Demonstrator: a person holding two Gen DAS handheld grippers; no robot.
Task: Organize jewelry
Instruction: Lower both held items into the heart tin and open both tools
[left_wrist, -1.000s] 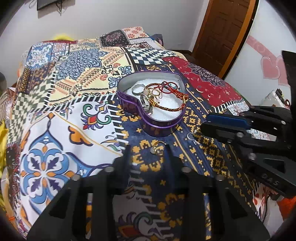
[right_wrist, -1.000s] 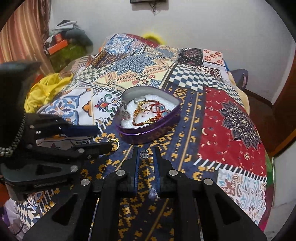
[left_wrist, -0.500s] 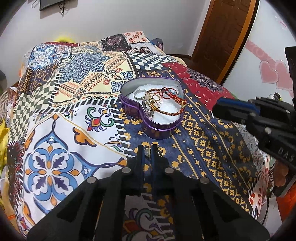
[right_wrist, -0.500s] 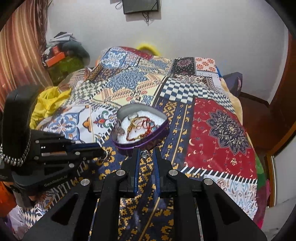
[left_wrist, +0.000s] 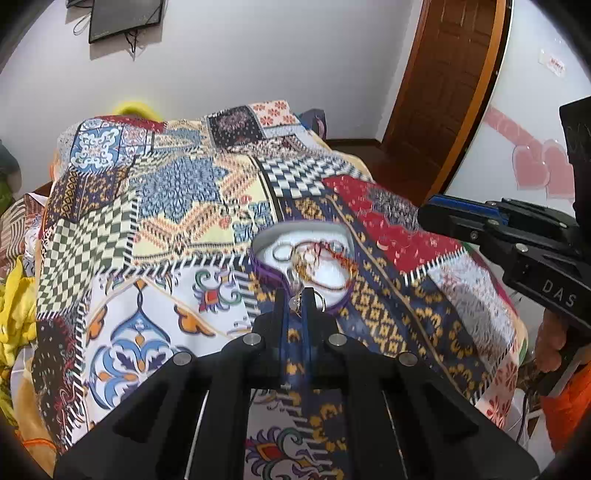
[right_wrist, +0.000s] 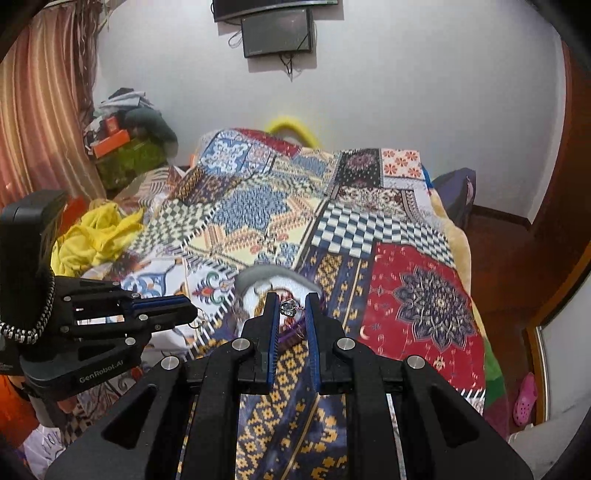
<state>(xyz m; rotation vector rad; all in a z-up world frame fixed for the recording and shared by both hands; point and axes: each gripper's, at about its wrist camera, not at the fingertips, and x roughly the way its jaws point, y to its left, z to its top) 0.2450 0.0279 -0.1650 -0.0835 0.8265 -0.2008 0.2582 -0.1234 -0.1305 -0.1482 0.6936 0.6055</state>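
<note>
Left wrist view: left gripper (left_wrist: 297, 301) pinching small silver ring with pale stone (left_wrist: 294, 303), raised over near rim of purple heart-shaped tin (left_wrist: 258, 262) on patchwork bedspread (left_wrist: 177, 206). Right gripper (right_wrist: 290, 308) likewise clamped on dark ornate silver ring (right_wrist: 287, 308), above same tin. Already in tin: red-gold cord bracelets (left_wrist: 325, 258), silver rings. Left to do, judging: drop both pieces in. No loose jewelry visible on spread. Readable: "DAS" on right gripper body, "GenRobot.AI" on left.
</note>
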